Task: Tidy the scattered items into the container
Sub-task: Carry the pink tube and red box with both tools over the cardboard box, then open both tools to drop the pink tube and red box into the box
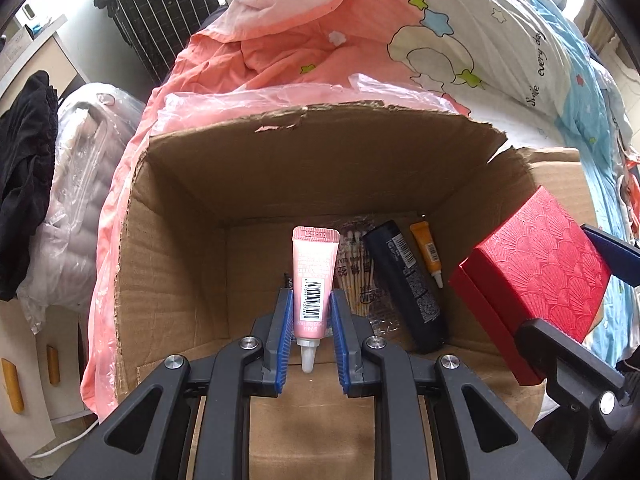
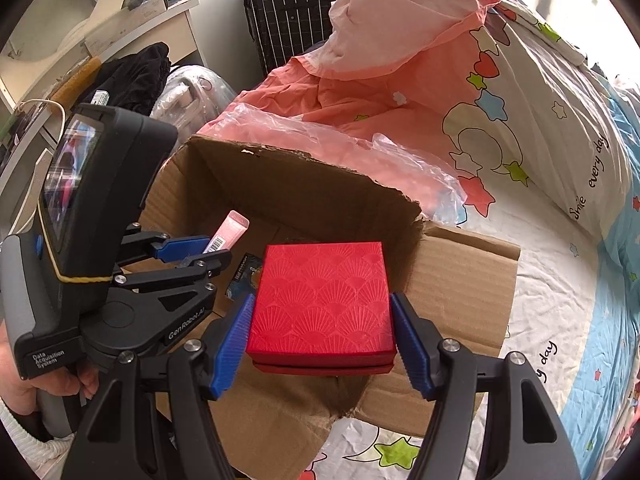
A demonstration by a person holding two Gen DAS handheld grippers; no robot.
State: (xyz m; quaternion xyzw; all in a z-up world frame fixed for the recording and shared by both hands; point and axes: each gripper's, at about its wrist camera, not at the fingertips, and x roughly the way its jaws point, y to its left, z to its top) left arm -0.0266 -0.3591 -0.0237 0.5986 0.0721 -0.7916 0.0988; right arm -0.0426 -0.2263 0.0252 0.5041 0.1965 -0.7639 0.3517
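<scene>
Both loads hang over the open brown cardboard box [image 1: 320, 168] on the bed: the left gripper [image 1: 311, 320] is clamped on a small pink squeeze tube [image 1: 314, 276], cap toward the camera, and the right gripper [image 2: 322, 340] pinches a flat red embossed gift box [image 2: 320, 296] by its two side edges. Best to lower each well inside the walls before letting go, setting the tube on the bare floor left of the clear cotton-swab packet [image 1: 356, 276], black tube [image 1: 408, 284] and small orange tube [image 1: 427, 254]. Laid flat, I judge, the red box should not catch the torn far rim.
</scene>
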